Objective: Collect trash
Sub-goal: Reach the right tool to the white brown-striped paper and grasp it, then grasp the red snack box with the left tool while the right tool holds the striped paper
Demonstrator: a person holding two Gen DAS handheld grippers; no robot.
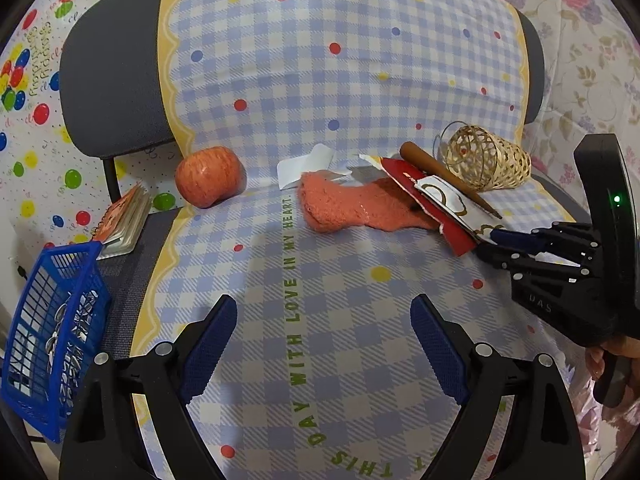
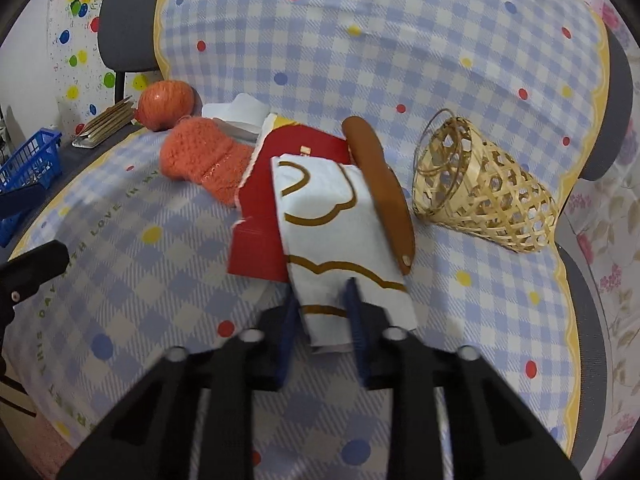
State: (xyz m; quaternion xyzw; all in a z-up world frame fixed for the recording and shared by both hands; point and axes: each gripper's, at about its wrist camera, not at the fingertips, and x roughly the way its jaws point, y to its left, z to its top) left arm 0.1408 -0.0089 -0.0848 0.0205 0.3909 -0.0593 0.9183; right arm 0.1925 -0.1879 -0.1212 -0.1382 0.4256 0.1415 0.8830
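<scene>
White-and-red torn wrapper runs lengthwise straight up-frame from my right claw, already pinching its near end, while the left claw hangs spread, well apart.

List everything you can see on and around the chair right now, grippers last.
apple: 1, red-orange, back left of seat
knitted sock: 1, orange, seat centre
torn wrapper: 1, red and white, between right jaws
white paper scrap: 1, behind sock
brown tool: 1, across wrapper
woven basket: 1, tan, on its side, right
notebook: 1, left edge
blue basket: 1, far left
left hand-held gripper: open, empty
right hand-held gripper: closing on wrapper
</scene>
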